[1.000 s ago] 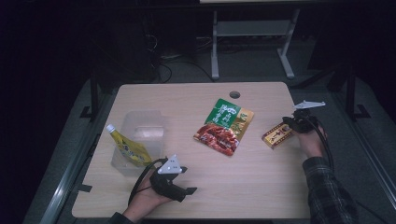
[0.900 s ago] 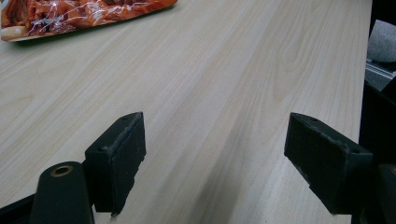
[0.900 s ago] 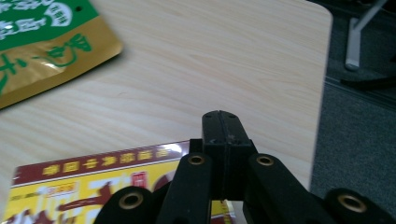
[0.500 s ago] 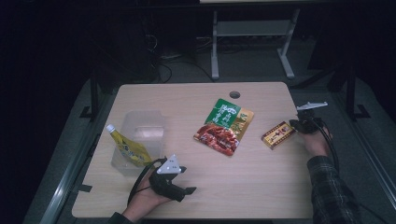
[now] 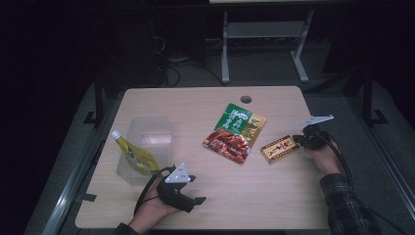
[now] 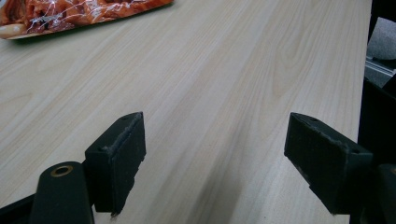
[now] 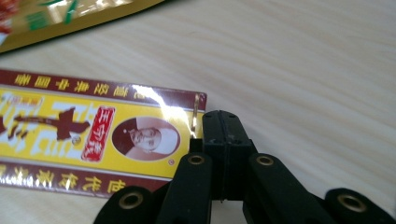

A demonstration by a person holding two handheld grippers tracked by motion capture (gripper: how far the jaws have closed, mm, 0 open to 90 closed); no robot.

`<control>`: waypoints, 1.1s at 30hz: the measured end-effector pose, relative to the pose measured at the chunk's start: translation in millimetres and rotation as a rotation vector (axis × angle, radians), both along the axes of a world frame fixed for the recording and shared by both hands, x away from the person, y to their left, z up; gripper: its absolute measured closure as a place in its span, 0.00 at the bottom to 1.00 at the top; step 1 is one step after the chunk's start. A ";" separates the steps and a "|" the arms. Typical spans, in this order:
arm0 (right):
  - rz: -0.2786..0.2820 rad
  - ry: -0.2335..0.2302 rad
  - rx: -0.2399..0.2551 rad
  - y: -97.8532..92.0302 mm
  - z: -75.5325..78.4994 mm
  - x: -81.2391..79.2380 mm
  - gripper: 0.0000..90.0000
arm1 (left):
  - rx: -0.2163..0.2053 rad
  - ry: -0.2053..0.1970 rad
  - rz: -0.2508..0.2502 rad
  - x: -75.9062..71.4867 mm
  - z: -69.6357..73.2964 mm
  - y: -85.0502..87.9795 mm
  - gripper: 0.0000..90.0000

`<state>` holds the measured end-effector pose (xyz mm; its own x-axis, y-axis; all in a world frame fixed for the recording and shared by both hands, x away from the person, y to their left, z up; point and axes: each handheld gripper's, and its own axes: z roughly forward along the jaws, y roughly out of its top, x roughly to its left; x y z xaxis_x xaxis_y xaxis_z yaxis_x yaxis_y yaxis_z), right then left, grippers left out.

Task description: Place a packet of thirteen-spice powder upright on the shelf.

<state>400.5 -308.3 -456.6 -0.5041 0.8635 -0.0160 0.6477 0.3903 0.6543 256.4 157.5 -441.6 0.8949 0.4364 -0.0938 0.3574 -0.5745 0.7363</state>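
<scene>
The right tool (image 5: 299,140) is sitting at the right of the high view, its jaws pressed fully together with nothing between them. In the right gripper view (image 7: 223,122) the closed tip is lying at the lower right corner of the yellow and red packet (image 7: 93,135), just at its edge; whether it is touching the wrapper I cannot tell. That yellow and red packet (image 5: 279,148) is lying flat right of the frame's centre in the high view, tilted, with bare wood on its near and far sides and the desk (image 5: 274,196) edge close behind the right hand (image 5: 323,157).

Left of the packet, with a narrow gap between, the green and red pouch (image 5: 236,133) is lying flat near the middle of the frame.

The left tool (image 5: 195,196) is resting low in the frame near the front edge of the desk, and in the left gripper view its jaws (image 6: 215,163) are standing wide apart over bare wood, holding nothing. A broad stretch of open desk is running from it toward the pouch (image 6: 70,14) at the upper left of that view.

Just above the left hand (image 5: 151,208) in the high view, the clear tub (image 5: 147,132) is standing by the left edge, with the yellow sachet (image 5: 133,154) leaning in it.
</scene>
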 end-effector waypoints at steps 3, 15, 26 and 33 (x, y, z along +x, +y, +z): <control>0.037 0.013 -0.003 7.7 -1.4 -2.8 1.00 | 0.003 0.001 -0.001 -0.4 0.3 0.0 0.22; 0.233 0.021 0.024 53.5 0.0 -13.7 1.00 | 0.003 0.004 -0.013 -0.6 -0.5 -1.5 0.22; 0.410 0.037 0.038 102.9 4.5 -44.4 1.00 | 0.002 0.007 -0.014 -1.4 -0.7 -3.0 0.22; 0.503 0.057 0.074 136.6 4.8 -57.5 1.00 | 0.000 0.007 -0.015 -1.2 -0.3 -3.0 0.22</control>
<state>343.0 -171.8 -451.9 -0.8562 0.5111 0.0757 0.4269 0.6172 0.6610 255.2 154.5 -441.9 0.9005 0.4232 -0.0999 0.3539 -0.5799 0.7338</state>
